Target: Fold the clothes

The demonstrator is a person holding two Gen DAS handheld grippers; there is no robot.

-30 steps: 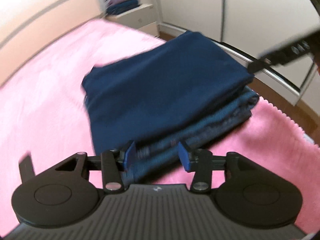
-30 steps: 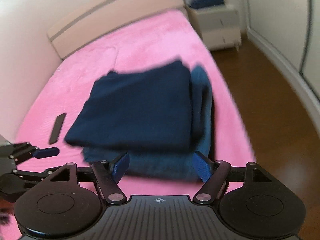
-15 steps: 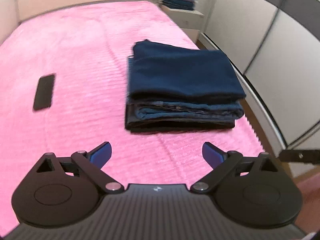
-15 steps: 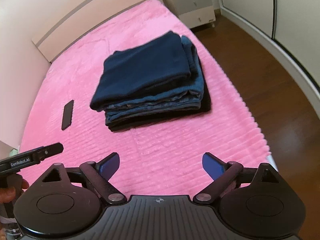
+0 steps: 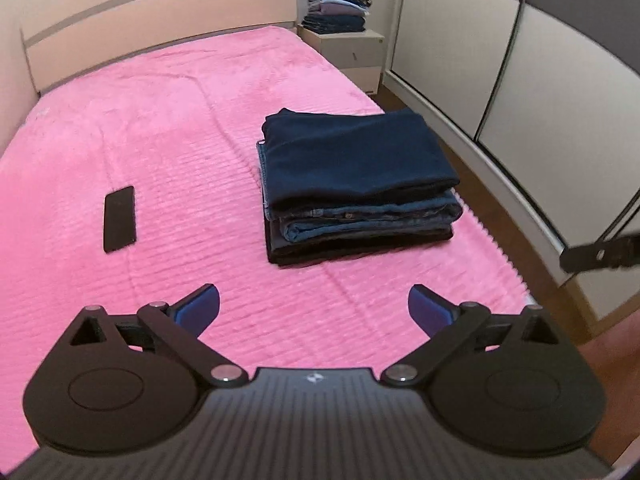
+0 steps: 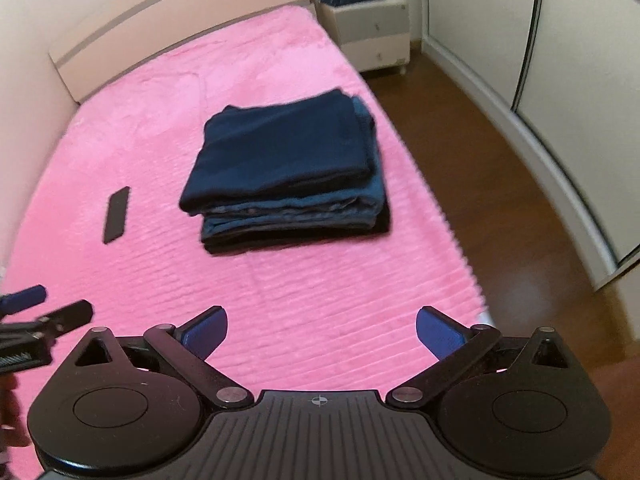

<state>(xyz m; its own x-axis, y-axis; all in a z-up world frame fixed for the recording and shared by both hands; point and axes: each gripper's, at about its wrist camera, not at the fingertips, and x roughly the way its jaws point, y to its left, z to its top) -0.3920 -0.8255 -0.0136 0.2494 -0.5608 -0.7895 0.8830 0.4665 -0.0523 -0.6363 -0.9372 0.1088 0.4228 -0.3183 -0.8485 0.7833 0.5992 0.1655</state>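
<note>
We see right gripper (image 5: 600, 250) cut off by picture edge. Far clothes pile (image 5: 338, 8) too small; we can't tell pieces apart.

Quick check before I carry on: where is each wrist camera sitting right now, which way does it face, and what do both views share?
Left wrist: behind the left gripper, angled down the bed toward the headboard; jaws opening, empty; right gripper's tip at right edge.
Right wrist: behind the right gripper, over the bed's floor-side edge, same heading; jaws opening, empty; left gripper at left.
Shared: folded stack, phone, nightstand.
</note>
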